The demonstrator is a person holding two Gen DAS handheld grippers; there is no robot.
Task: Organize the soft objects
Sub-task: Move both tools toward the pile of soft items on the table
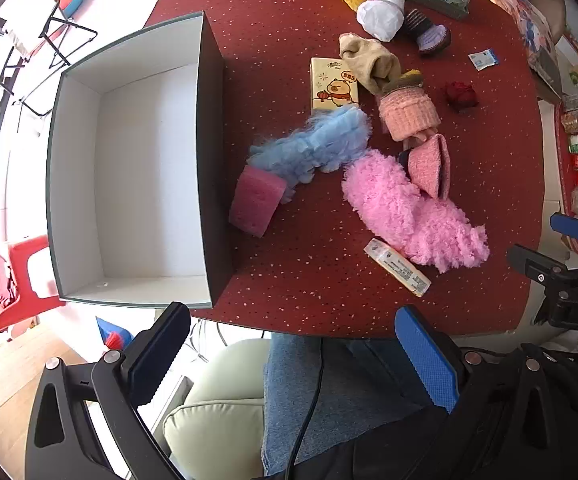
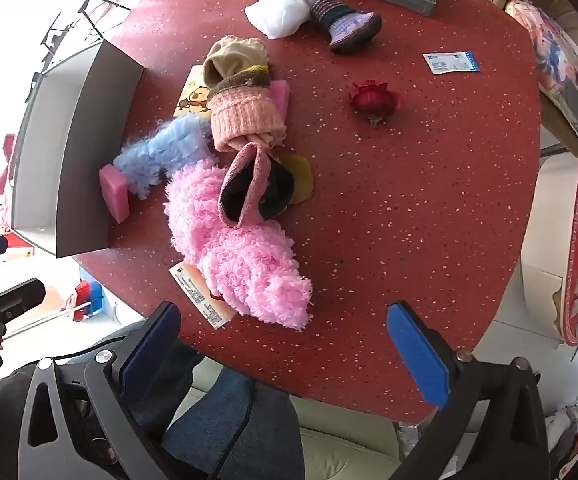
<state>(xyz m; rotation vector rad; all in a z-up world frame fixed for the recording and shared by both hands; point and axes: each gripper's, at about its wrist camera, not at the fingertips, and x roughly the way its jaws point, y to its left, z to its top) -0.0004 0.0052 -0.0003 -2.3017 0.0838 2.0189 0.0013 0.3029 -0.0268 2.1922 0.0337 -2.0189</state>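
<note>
Right wrist view: my right claw (image 2: 285, 356) is hanging wide and empty, with the pink fluffy sock (image 2: 237, 248) lying just ahead, its long axis running away up-left.
Left claw (image 1: 293, 360): also gaping wide, holding nothing, sitting farther off.
Box (image 1: 209, 160): standing open to the left.
Writing: I'm reading only "DAS" on the other claw; the sock's tag (image 2: 203, 298) is too small to read.
</note>
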